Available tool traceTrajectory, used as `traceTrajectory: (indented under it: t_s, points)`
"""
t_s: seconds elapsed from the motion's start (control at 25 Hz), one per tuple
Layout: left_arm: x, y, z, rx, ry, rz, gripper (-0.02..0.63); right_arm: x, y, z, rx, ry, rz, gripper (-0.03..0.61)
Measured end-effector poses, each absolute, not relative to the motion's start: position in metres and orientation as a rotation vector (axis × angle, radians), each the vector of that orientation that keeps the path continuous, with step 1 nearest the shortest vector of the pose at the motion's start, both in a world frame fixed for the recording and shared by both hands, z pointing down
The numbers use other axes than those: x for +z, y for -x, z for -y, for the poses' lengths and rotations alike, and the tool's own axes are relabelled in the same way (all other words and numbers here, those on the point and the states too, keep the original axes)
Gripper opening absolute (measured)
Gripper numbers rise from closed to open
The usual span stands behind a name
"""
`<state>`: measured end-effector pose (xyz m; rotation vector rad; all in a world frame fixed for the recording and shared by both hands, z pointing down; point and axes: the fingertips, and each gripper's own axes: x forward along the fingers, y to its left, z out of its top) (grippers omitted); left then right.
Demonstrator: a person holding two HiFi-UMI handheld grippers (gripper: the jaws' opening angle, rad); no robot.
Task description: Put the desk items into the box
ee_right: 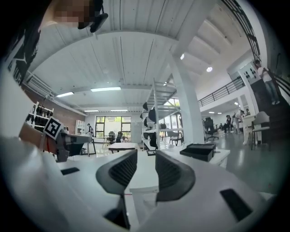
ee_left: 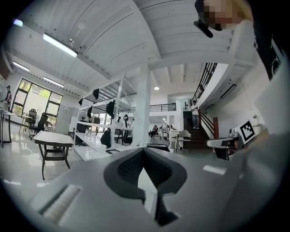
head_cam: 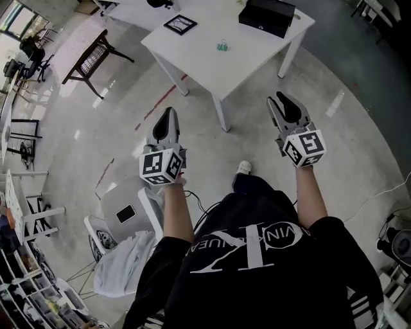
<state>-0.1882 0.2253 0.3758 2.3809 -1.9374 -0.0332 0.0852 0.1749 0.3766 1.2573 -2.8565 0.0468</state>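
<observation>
You have not started the real work: nothing is in either claw, and you stand back from the white desk [head_cam: 215, 67] with open floor between you and it. The left claw [head_cam: 168, 113] is pressed together at its tips with nothing caught in it. The right claw [head_cam: 281, 97] is spread a little, and through the gap you see only the desk beyond. The black box [head_cam: 266, 16] sits at the far right corner of the desk, and from here you cannot tell whether anything is in it. A small teal item [head_cam: 222, 45] rests out on the desk top, well apart from the box, and a flat black square piece [head_cam: 180, 24] lies near the far left edge. It looks as though both are waiting to be collected, so by my reading the whole task is ahead of you: walk up to the desk, pick up each item and set it into the box.
</observation>
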Motion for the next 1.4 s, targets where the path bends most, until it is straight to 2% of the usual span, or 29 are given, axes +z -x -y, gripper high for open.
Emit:
traceTrajectory:
  t_s: [0.4, 1.4]
  points:
    - [0.393, 0.177, -0.122, -0.016, -2.398, 1.882, 0.009, 0.399, -0.087, -0.085, 0.100, -1.230, 2.830, 0.094]
    - [0.429, 0.163, 0.033, 0.088, -2.440, 1.742, 0.009, 0.446, -0.026, 0.050, 0.273, -0.971, 2.798, 0.094]
